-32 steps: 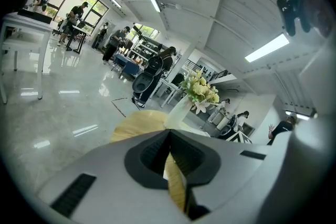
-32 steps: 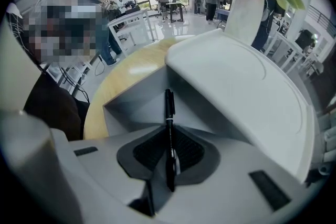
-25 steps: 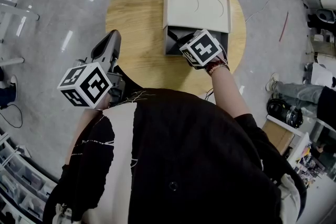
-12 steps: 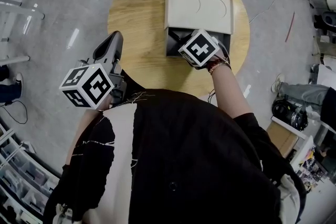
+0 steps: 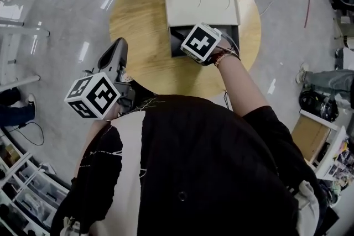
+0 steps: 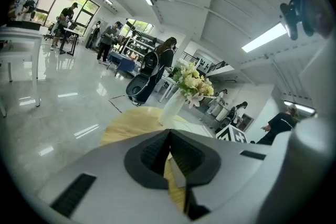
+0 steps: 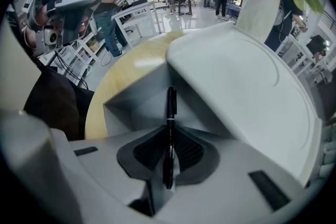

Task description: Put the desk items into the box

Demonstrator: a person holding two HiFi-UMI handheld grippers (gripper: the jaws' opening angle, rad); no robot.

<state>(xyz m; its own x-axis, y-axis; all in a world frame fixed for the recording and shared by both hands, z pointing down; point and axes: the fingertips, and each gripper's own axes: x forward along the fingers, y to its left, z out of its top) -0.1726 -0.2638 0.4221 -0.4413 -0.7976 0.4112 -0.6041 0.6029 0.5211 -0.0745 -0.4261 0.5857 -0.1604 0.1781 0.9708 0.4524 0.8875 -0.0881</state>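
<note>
Versus a second ago there is barely any change. The right gripper (image 7: 169, 139) is still parked over the open box (image 7: 128, 107), with its marker cube rolled slightly. The left gripper (image 6: 169, 148) is still at the near-left edge of the table (image 5: 138, 25). The right pads pinch a black pen (image 7: 170, 107), which points down into the box and isn't released. The left jaws are pressed together with nothing between them.

In the head view the cube hides the right jaws, the pen and most of the box opening. The box floor isn't visible. The flowers (image 6: 193, 81) are cut off at the top edge there.
</note>
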